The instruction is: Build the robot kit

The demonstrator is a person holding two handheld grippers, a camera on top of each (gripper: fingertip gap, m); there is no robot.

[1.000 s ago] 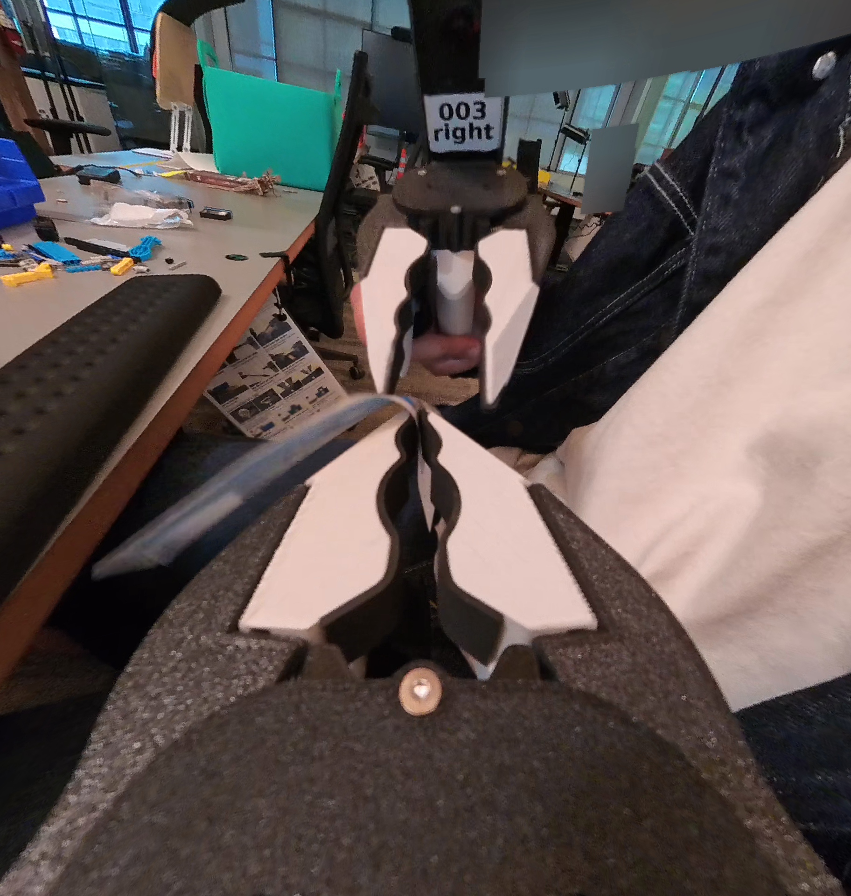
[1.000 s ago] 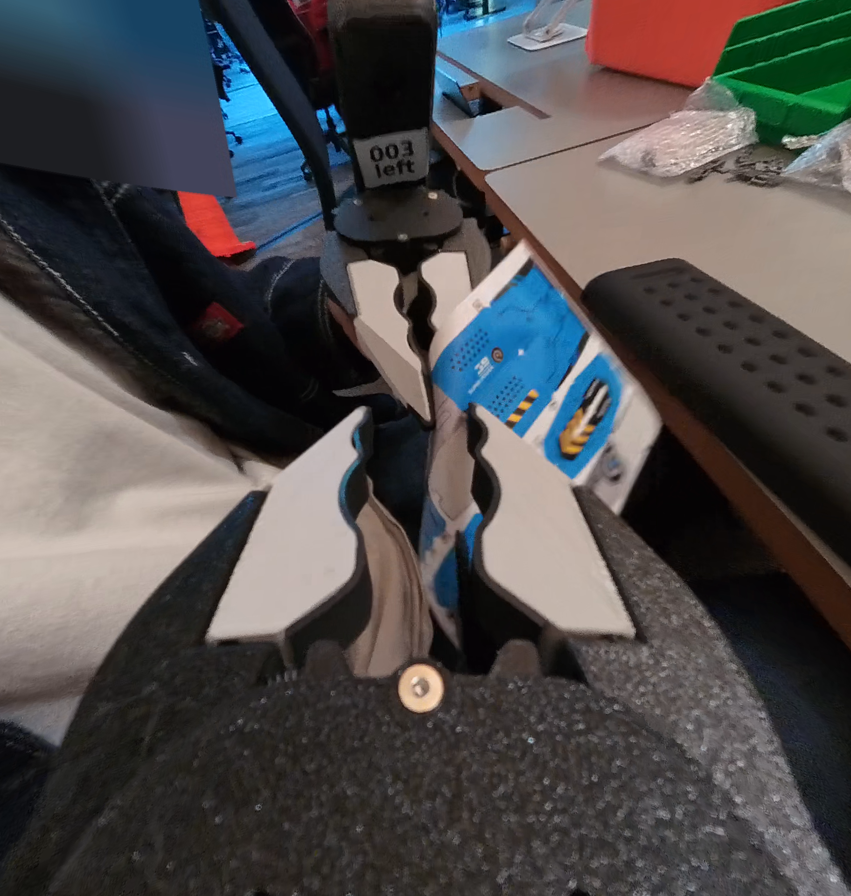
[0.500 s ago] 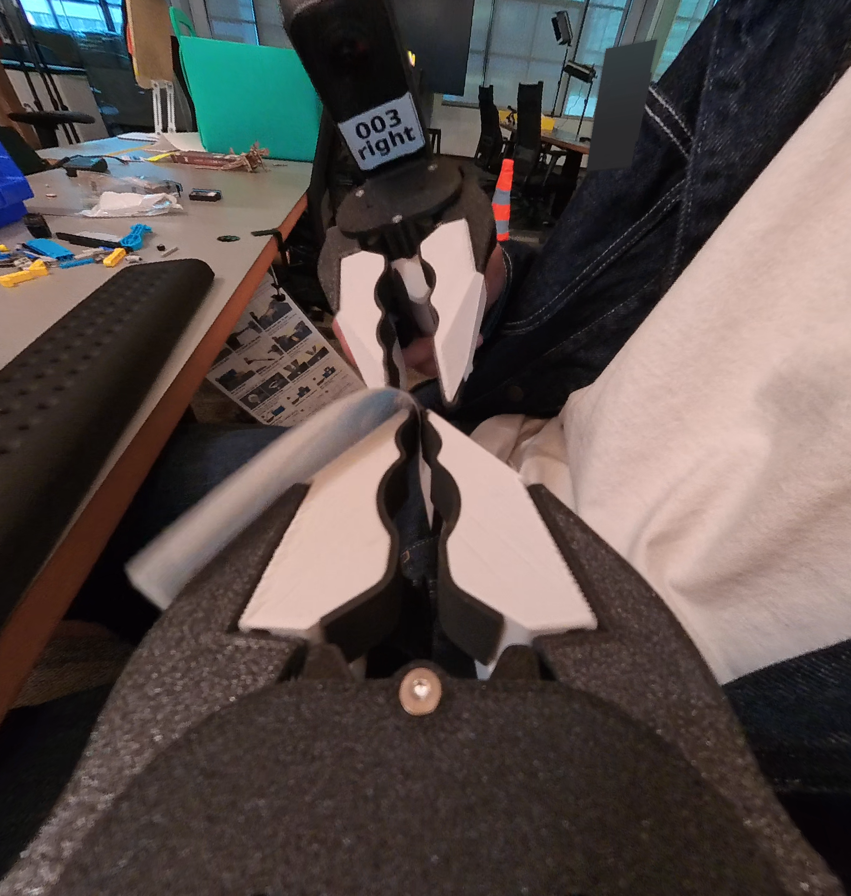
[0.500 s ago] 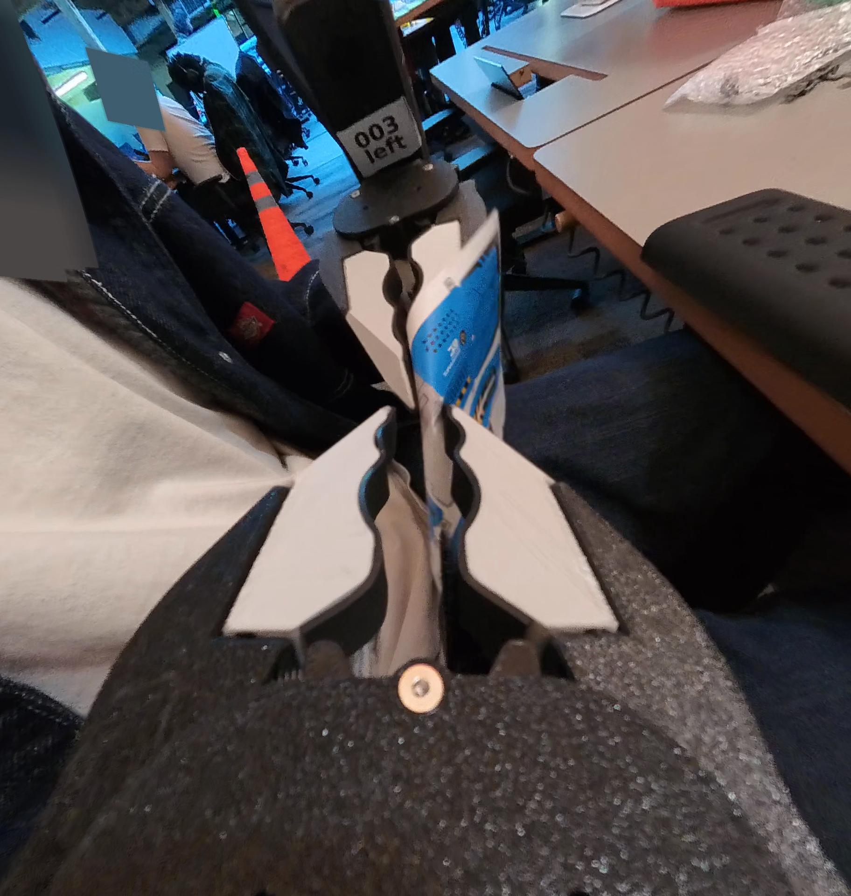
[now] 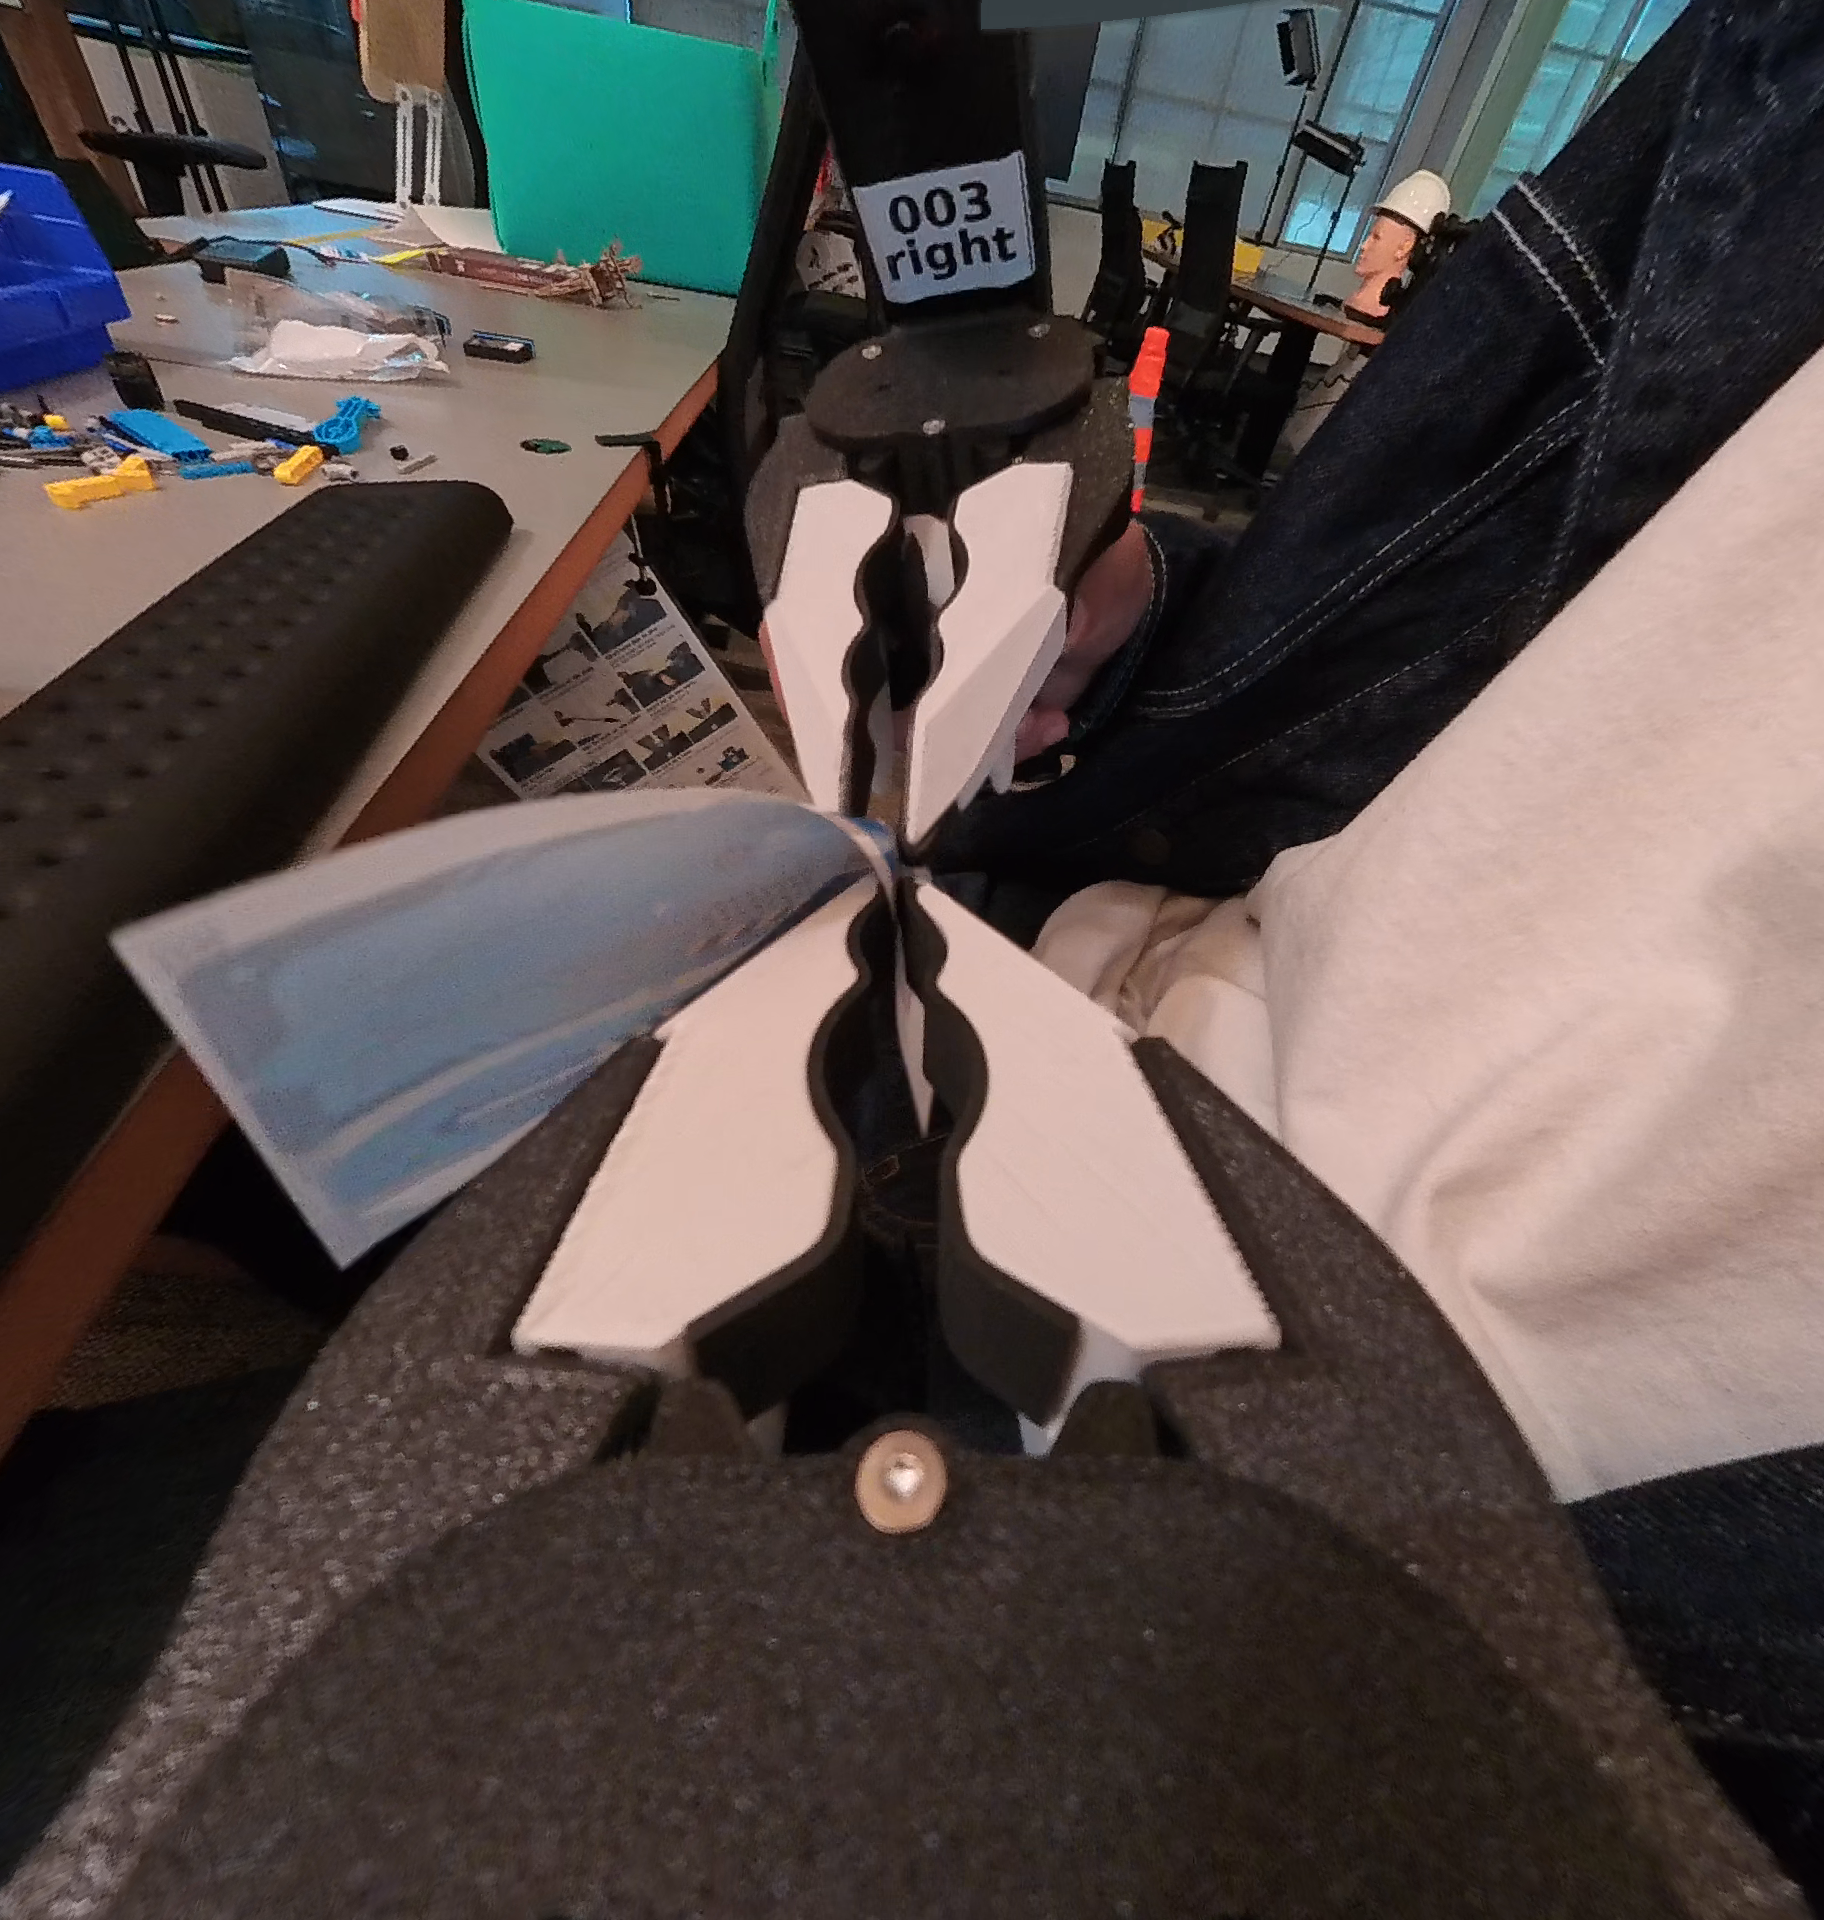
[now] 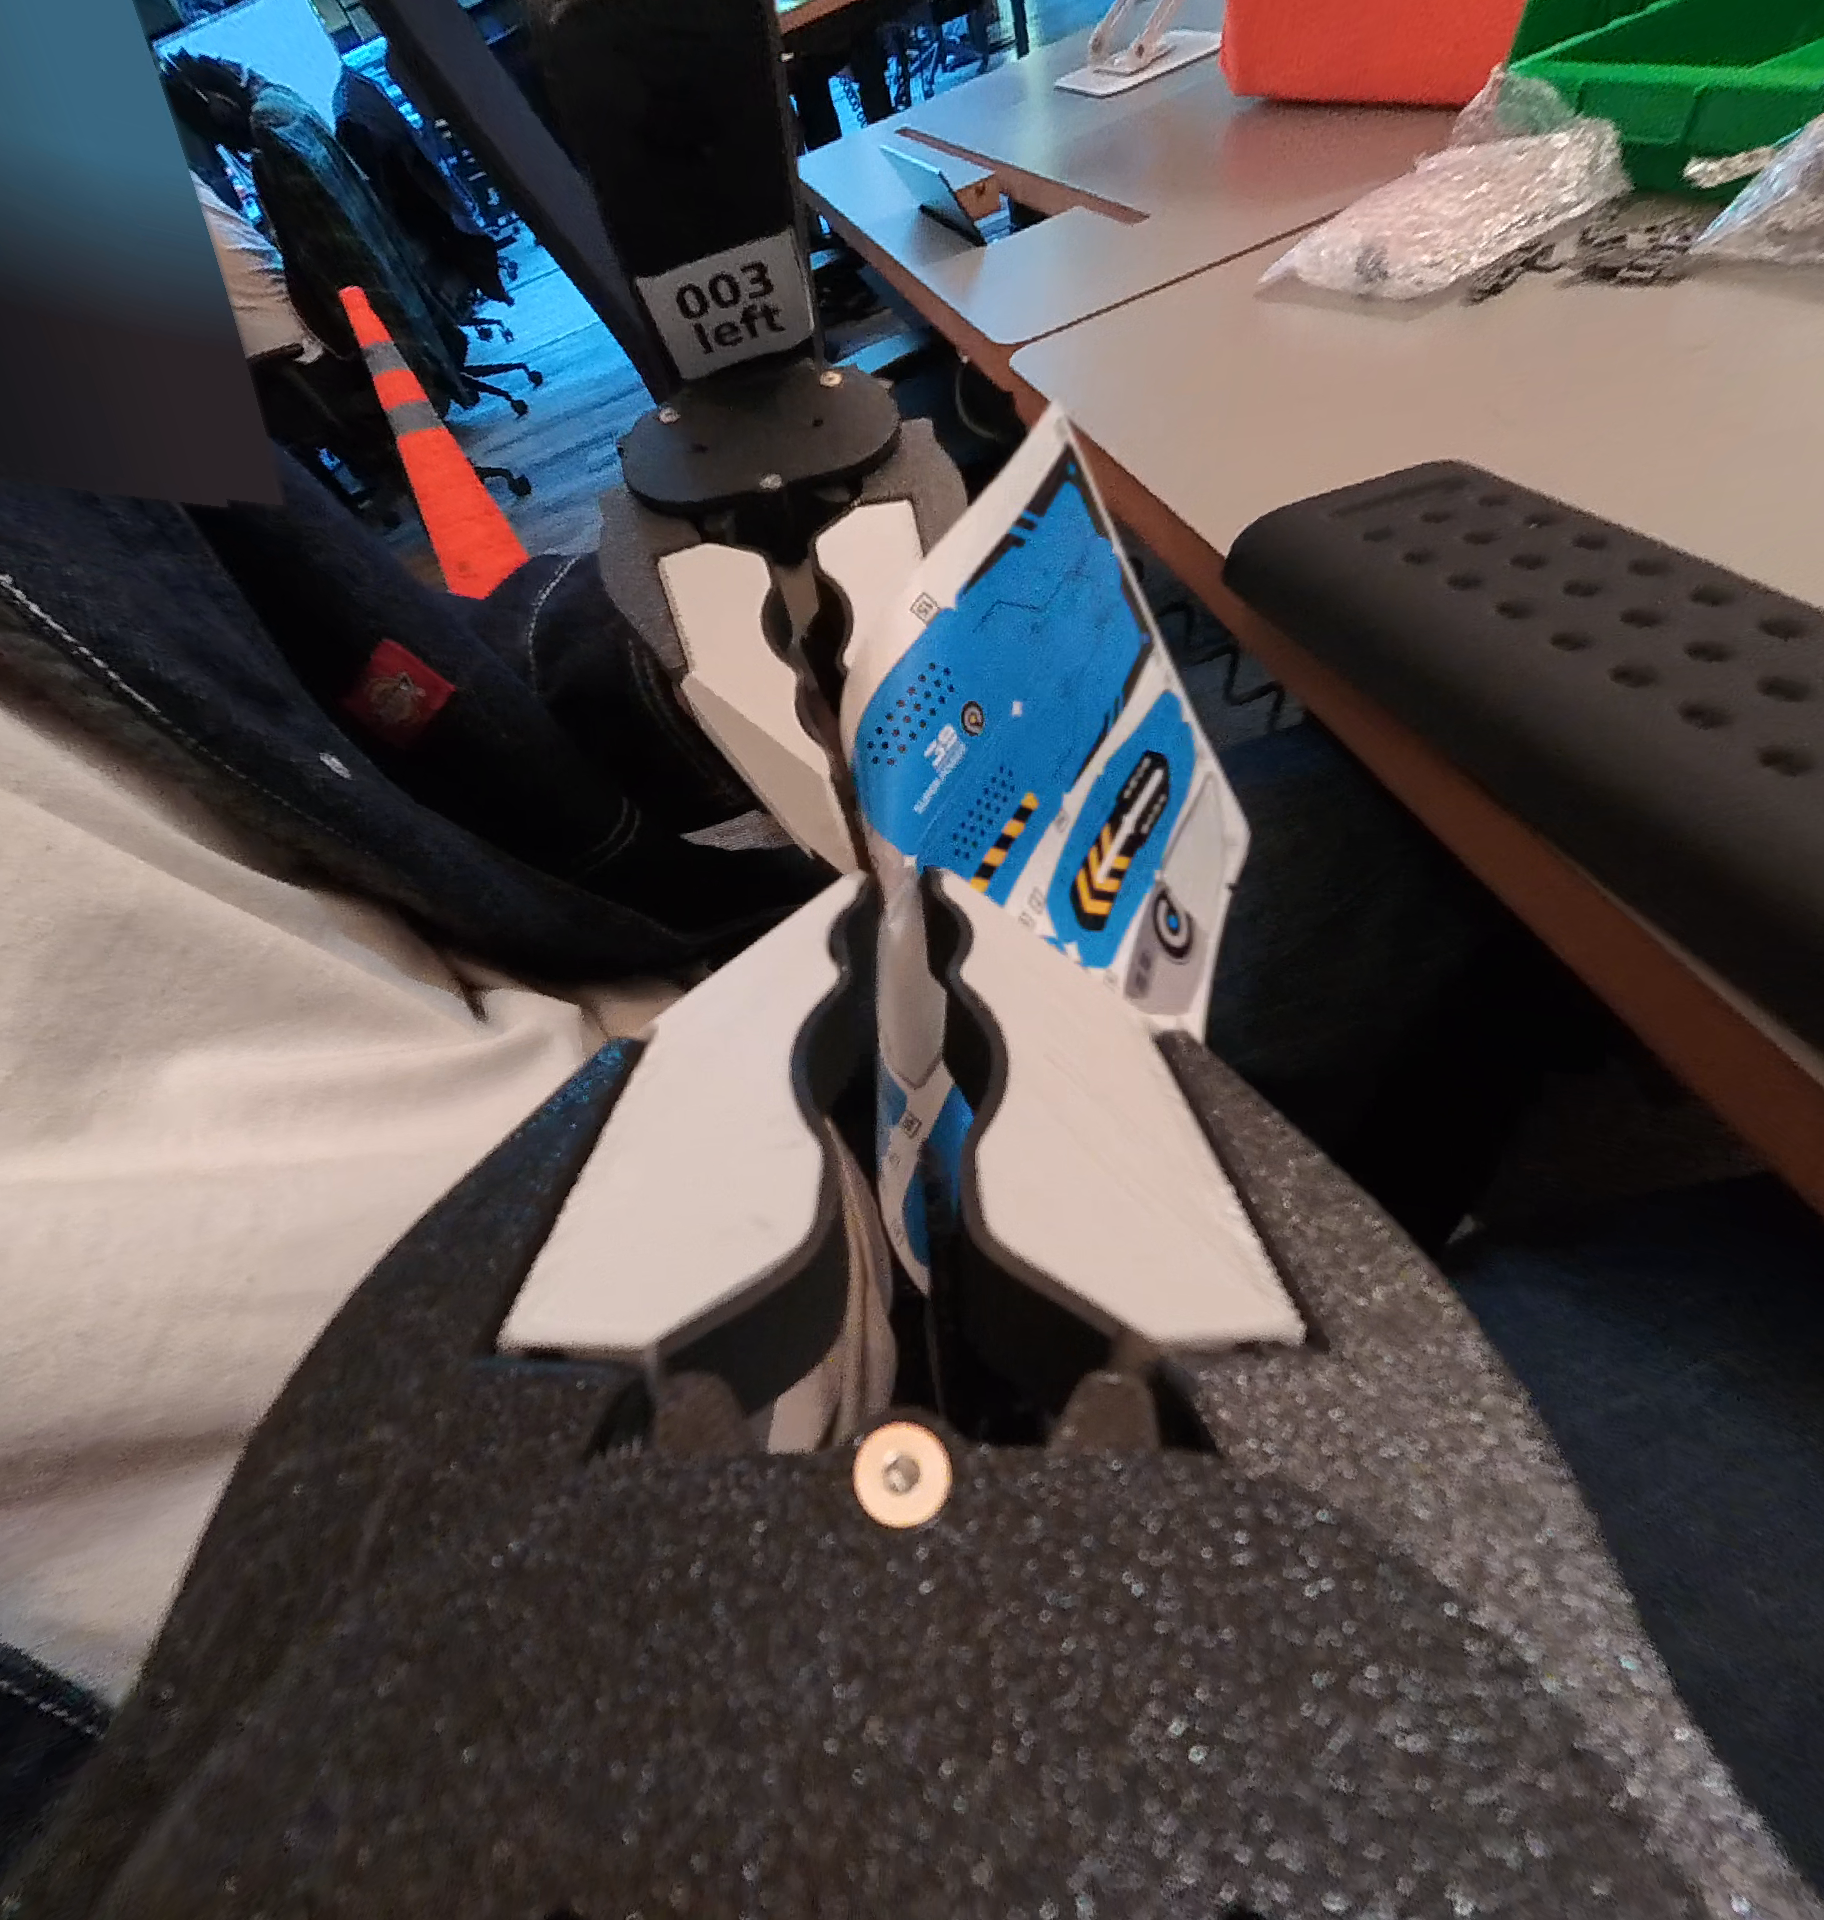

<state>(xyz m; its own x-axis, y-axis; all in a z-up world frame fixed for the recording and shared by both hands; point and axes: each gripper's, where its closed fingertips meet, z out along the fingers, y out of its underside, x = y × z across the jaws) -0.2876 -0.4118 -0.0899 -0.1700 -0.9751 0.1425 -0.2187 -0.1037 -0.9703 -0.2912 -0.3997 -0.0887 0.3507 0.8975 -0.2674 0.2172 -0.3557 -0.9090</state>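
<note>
A blue and white sticker sheet (image 6: 1043,769) is held in the air over the person's lap, beside the table edge. My left gripper (image 5: 900,896) is shut on one edge of it, and the sheet (image 5: 420,1018) curves away to the left, blurred. My right gripper (image 6: 900,883) faces the left one tip to tip and is shut on the same edge of the sheet. A white strip runs back between its fingers (image 6: 1074,1091). The right gripper also shows in the left wrist view (image 5: 872,821), and the left gripper shows in the right wrist view (image 6: 854,857).
A black perforated pad (image 5: 160,727) lies along the table edge (image 6: 1510,873). Small blue and yellow plastic parts (image 5: 160,457), a blue bin (image 5: 14,270), a green bin (image 6: 1697,94) and plastic bags (image 6: 1459,218) sit on the table. An orange cone (image 6: 420,457) stands behind. The person's white shirt (image 5: 1510,935) is close. The tips of both grippers are at nearly the same place.
My right gripper's fingers have closed from open onto the sheet. The sheet has swung from nearly edge-on back to fanned out toward the table. Both grippers stay tip to tip.
</note>
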